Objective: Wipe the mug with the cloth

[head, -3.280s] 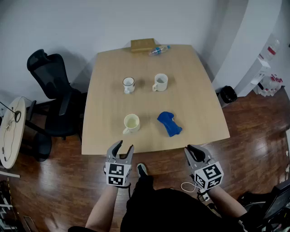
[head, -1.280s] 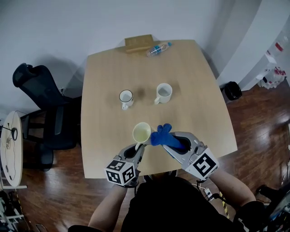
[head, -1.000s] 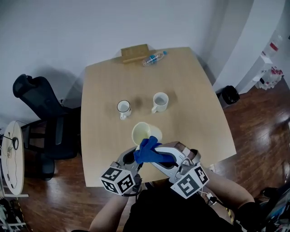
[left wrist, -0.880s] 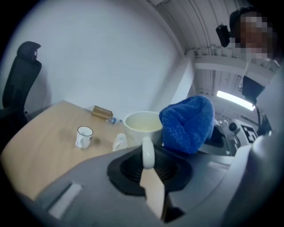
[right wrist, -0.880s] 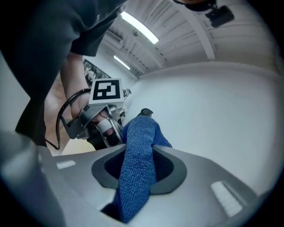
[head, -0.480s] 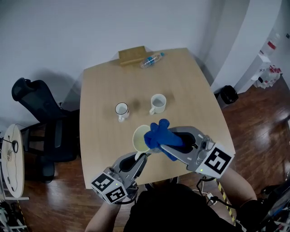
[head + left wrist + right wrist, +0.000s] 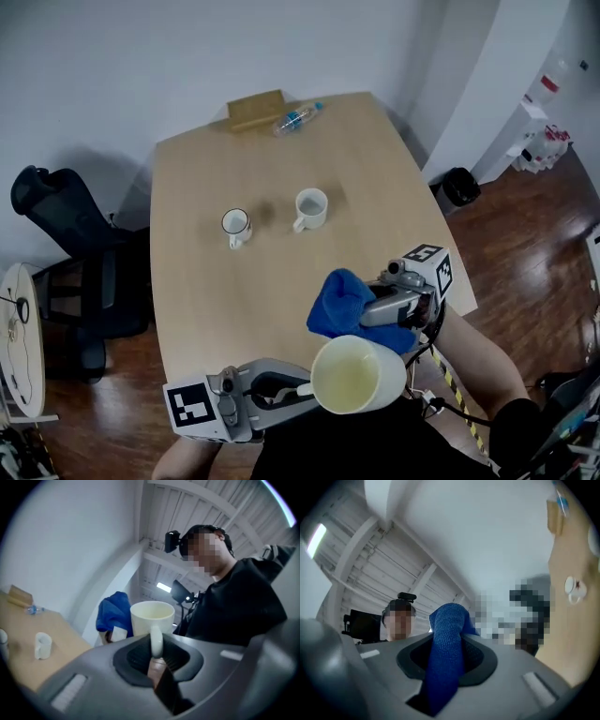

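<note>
Cream mug (image 7: 358,375) is aloft, its handle (image 7: 156,641) pinched in the left gripper (image 7: 302,388); the right gripper (image 7: 375,312) clamps the blue cloth (image 7: 337,302) just beside it. Press cloth to mug wall; keep the handle steady.

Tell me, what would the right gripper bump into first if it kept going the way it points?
Apart from the blue cloth it grips, the right gripper seems to face open air, only wall and ceiling far ahead. The mug sits off that line, I think.
</note>
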Demonstrator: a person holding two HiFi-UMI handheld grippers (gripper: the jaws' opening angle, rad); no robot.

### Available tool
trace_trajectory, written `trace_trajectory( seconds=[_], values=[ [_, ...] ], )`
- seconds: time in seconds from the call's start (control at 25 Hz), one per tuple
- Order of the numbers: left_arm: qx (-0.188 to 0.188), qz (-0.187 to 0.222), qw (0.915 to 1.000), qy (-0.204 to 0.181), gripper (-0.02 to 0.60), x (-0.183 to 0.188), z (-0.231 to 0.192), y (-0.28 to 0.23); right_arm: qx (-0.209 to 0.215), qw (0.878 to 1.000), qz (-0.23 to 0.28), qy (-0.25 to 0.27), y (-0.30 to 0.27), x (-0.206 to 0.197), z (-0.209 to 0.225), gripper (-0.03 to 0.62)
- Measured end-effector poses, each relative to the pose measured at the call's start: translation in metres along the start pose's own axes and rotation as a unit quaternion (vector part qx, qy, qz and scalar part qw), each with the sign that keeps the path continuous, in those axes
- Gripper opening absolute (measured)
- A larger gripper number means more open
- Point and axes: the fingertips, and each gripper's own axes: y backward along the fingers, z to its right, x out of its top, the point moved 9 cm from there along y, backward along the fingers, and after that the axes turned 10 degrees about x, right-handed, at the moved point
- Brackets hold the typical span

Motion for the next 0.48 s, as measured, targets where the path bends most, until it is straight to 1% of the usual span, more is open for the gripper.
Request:
trace_trajectory(
  seconds=[0.12,0.2,0.32,0.4,0.48],
  values=[
    [-0.055,0.015,0.9984,0.003,0.044,0.0,0.012,-0.013,0.083,0.994,0.013,-0.067,-0.019,-0.025,0.01,0.107],
    [-0.073,0.024,0.9971,0.004,0.043,0.002,0.016,-0.017,0.118,0.988,0.019,-0.094,-0.031,-0.037,0.015,0.107],
    [-0.078,0.032,0.9964,0.004,0.043,0.004,0.016,-0.018,0.138,0.983,0.028,-0.119,-0.041,-0.046,0.021,0.106],
    [-0.075,0.036,0.9965,0.006,0.043,0.005,0.014,-0.018,0.142,0.981,0.037,-0.127,-0.044,-0.047,0.023,0.106],
    [-0.067,0.04,0.9969,0.011,0.044,0.005,0.013,-0.018,0.138,0.982,0.044,-0.124,-0.042,-0.046,0.025,0.106]
  ],
)
